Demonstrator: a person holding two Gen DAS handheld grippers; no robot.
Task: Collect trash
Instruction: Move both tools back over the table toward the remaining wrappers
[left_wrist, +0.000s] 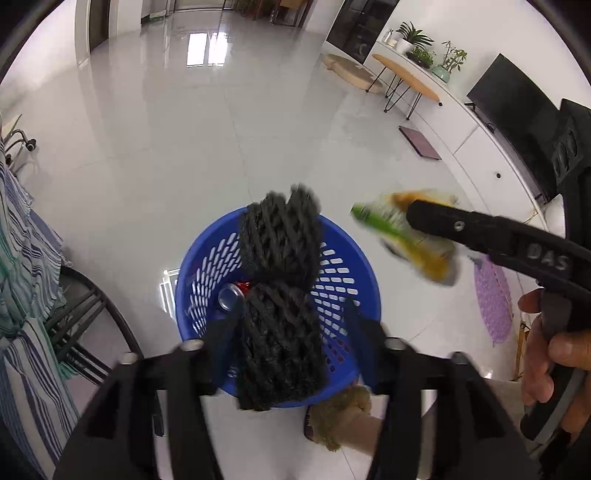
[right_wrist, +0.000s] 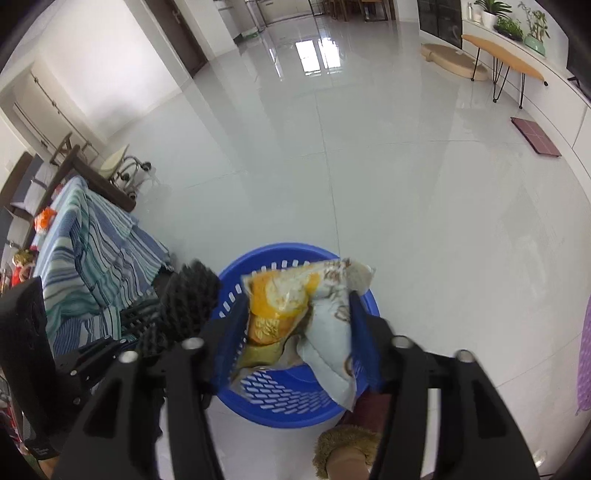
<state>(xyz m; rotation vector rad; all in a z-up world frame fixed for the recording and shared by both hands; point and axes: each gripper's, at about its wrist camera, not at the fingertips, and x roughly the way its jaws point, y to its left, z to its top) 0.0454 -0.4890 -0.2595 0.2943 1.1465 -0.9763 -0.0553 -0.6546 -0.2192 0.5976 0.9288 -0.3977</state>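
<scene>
floor (right_wrist: 369, 177): glossy pale tile | on it: blue basket (right_wrist: 295, 406), purple mat (right_wrist: 584, 362), maroon mat (right_wrist: 537, 142)

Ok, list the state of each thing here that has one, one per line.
Left tool: shut on the black foam net, hanging over the basket.
Right tool: shut on the snack bag, crumpled, above the basket.
Blue basket: upright on the floor, a can lying inside.
Purple mat: flat on the floor.

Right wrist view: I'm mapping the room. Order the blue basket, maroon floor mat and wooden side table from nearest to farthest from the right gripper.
1. Blue basket, directly below the right gripper.
2. Maroon floor mat, right, by the wall.
3. Wooden side table, far right, beyond the mat.
</scene>
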